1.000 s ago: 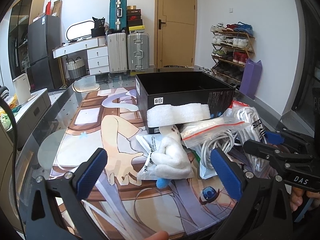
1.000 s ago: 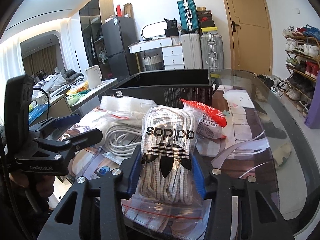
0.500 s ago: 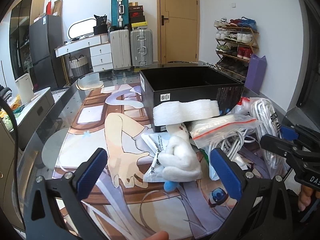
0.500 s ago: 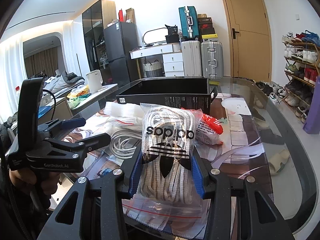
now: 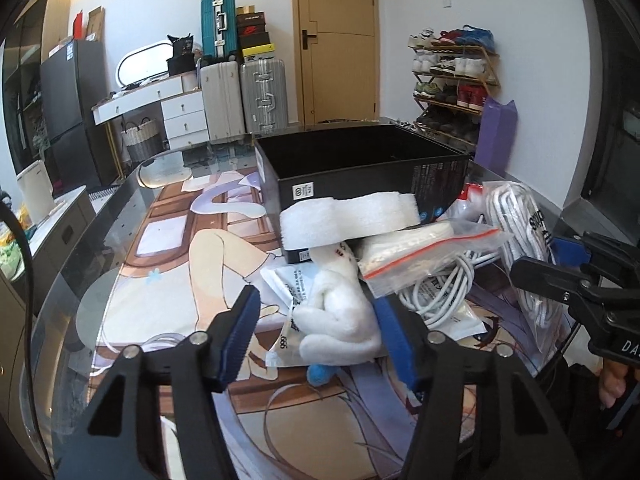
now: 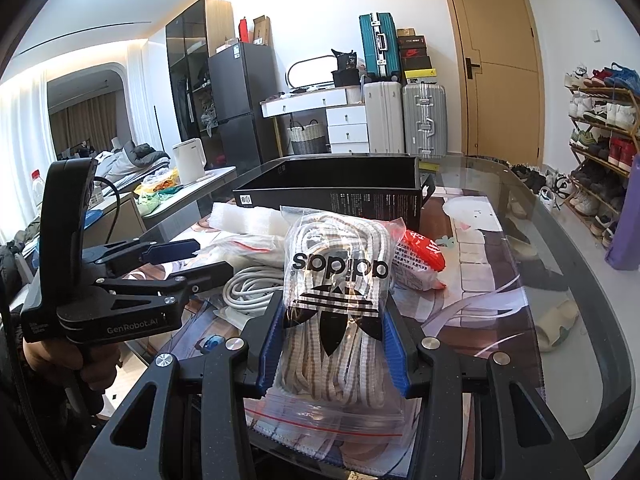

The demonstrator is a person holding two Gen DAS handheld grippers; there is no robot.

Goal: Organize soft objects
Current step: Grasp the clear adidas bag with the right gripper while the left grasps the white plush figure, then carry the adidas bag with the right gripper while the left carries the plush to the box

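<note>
Both grippers level: left gripper (image 5: 316, 336) straddles plush (image 5: 340, 312), right gripper (image 6: 332, 344) clamps lace bag (image 6: 336, 304).

Black claws (image 6: 334, 350), ribbed blue pads (image 5: 236, 338), silver screws, "GenRobot.AI" lettering

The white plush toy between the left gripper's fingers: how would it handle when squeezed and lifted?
The white plush toy looks soft, so it will probably compress under the left gripper rather than resist. It seems light. Its limbs may flop, and the printed packet beneath could drag along.
</note>
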